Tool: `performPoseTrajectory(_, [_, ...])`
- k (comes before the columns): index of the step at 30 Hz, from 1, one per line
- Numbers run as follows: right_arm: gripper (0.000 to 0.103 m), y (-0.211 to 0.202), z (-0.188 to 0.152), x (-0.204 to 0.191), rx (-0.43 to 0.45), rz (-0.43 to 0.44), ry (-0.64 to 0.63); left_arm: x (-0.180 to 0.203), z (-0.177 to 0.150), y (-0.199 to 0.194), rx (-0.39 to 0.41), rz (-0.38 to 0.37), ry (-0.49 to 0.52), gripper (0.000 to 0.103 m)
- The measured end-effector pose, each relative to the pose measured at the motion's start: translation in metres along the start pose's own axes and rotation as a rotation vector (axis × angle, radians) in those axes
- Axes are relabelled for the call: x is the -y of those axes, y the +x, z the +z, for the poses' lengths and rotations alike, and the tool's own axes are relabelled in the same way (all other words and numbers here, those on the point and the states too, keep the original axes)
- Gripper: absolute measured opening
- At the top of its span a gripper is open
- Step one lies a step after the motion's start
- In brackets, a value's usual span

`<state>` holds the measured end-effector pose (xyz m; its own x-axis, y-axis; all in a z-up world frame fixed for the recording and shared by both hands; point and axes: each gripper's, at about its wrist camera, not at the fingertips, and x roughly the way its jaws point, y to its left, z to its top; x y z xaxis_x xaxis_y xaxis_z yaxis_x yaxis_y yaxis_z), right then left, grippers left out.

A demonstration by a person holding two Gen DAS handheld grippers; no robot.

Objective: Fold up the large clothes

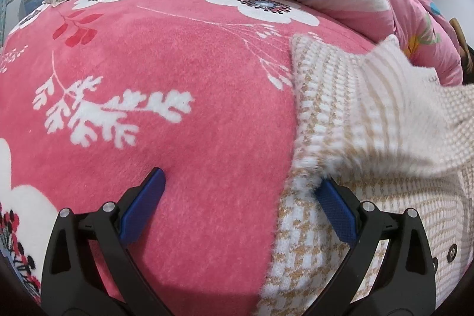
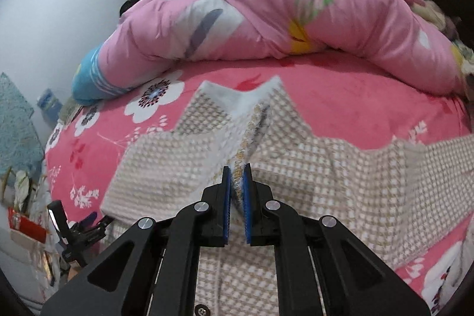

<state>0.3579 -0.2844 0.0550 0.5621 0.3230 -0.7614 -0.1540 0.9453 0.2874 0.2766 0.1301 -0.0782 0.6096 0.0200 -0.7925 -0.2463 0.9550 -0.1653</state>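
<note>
- One checked knit garment (image 2: 296, 167) lies on the bed's pink floral blanket (image 2: 340, 73).
- Right hand-held gripper (image 2: 237, 179) pinches a raised fold of it, cloth running toward 12 o'clock.
- Left hand-held gripper (image 1: 240, 197) gapes wide, garment at its 3 o'clock.
- One pink quilt (image 2: 281, 13) behind.

Each gripper (image 1: 240, 191) (image 2: 237, 176) has black angular arms, 4 silver screws and blue ribbed pads.

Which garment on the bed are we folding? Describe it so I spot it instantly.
Start at the pink floral bedspread, in front of the bunched pink quilt. The cream-and-tan checked knit cardigan lies there, pinched by the right gripper. It alone is checked, not floral.
</note>
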Motion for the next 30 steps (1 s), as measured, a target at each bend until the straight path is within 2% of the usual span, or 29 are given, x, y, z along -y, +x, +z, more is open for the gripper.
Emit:
performPoseTrajectory(5, [0.008, -0.012, -0.005, 0.016, 0.012, -0.011, 0.009, 0.004, -0.002, -0.004, -0.009, 0.013, 0.036, 0.096])
performPoseTrajectory(10, [0.008, 0.025, -0.020, 0.044, -0.100, -0.063, 0.047, 0.003, -0.003, -0.004, -0.007, 0.025, 0.044, 0.096])
performPoseTrajectory(14, [0.007, 0.016, -0.008, 0.044, -0.033, -0.017, 0.064, 0.002, -0.003, -0.004, -0.009, 0.021, 0.041, 0.096])
performPoseTrajectory(17, [0.007, 0.012, -0.008, 0.041, -0.006, -0.046, 0.025, 0.002, -0.004, -0.004, -0.009, 0.022, 0.043, 0.096])
performPoseTrajectory(19, [0.008, 0.028, -0.017, 0.052, -0.055, -0.081, 0.033, 0.002, -0.004, -0.004, -0.007, 0.022, 0.043, 0.096])
performPoseTrajectory(22, [0.008, 0.070, -0.039, 0.075, -0.208, -0.149, 0.052, 0.004, -0.004, -0.004, -0.005, 0.023, 0.044, 0.096])
performPoseTrajectory(23, [0.014, 0.079, -0.046, 0.081, -0.256, -0.171, 0.055, 0.004, -0.004, -0.005, -0.005, 0.020, 0.044, 0.096])
performPoseTrajectory(24, [0.019, 0.080, -0.049, 0.083, -0.260, -0.175, 0.064, 0.004, -0.003, -0.007, -0.006, 0.014, 0.045, 0.096])
performPoseTrajectory(26, [0.035, 0.066, -0.047, 0.084, -0.205, -0.180, 0.080, 0.002, -0.004, -0.013, -0.006, -0.003, 0.047, 0.096])
performPoseTrajectory(28, [0.042, 0.052, -0.039, 0.082, -0.148, -0.165, 0.074, -0.002, -0.005, -0.023, 0.020, -0.026, 0.044, 0.096])
performPoseTrajectory(30, [0.042, 0.049, -0.034, 0.079, -0.131, -0.171, 0.059, -0.006, -0.006, -0.039, 0.071, -0.054, 0.045, 0.096])
